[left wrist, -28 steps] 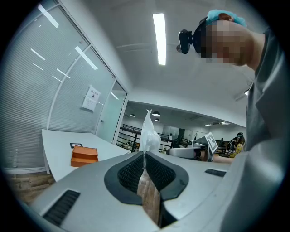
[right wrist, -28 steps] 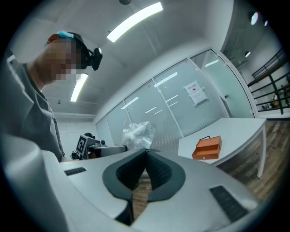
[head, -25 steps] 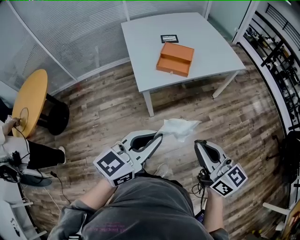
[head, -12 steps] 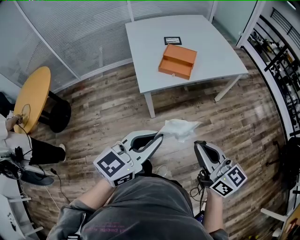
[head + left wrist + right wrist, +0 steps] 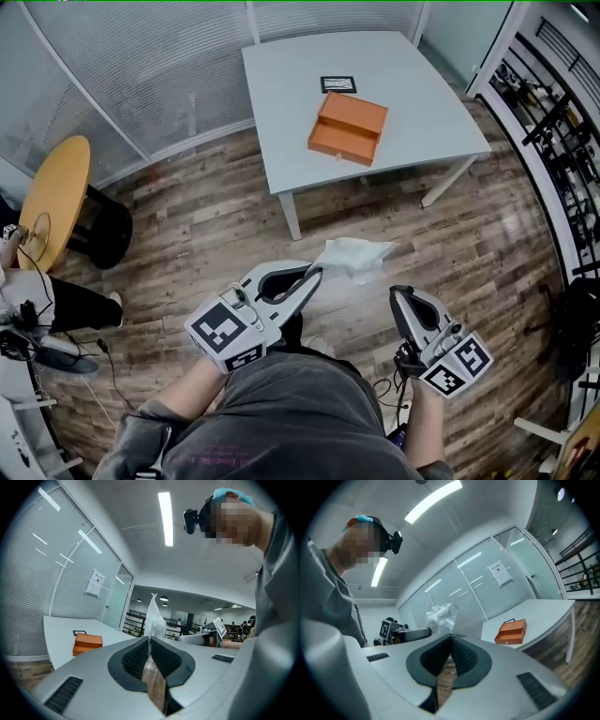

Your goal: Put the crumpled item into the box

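The framed card (image 5: 338,83) beside the box (image 5: 349,127) seems printed, unreadably small.

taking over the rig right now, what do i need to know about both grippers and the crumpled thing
Left gripper: shut on the crumpled white item, held above the wooden floor.
Right gripper: shut, nothing between its jaws, level beside the left one.
Orange box: on the grey table ahead, well apart from both grippers.
Done: item is picked up.
Left: carry it to the table, put it into the box, let go.
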Motion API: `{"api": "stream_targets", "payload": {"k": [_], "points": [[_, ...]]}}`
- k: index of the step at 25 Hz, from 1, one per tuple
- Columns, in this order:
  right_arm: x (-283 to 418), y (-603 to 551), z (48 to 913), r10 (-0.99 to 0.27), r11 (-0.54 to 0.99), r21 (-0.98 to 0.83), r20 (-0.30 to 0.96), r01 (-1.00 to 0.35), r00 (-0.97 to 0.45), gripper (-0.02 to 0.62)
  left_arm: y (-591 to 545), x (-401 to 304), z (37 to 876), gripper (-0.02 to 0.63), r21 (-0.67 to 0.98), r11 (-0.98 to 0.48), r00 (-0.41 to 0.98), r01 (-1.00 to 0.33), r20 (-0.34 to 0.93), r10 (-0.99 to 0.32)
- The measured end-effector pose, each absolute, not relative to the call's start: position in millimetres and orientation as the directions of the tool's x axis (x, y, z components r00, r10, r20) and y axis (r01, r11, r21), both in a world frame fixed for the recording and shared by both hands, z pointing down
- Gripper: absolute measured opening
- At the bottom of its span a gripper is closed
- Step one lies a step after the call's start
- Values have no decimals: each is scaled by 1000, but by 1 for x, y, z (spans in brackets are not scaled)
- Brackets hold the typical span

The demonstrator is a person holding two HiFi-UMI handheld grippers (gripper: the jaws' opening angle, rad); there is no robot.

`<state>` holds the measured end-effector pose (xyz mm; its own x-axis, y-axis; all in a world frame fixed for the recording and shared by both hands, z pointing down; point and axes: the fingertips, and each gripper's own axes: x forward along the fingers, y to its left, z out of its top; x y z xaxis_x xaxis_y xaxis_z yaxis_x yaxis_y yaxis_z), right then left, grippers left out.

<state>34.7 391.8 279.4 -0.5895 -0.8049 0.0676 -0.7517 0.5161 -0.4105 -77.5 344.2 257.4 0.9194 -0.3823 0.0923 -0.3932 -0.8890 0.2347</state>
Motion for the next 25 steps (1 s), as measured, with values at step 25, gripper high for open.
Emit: {"api": "stream_targets", "payload": {"k": [25], "points": [[22,192,305,-805,460,-465,141,-756,-576,3,129,-86,282,31,298,-873,922,-386,131,-363]]}}
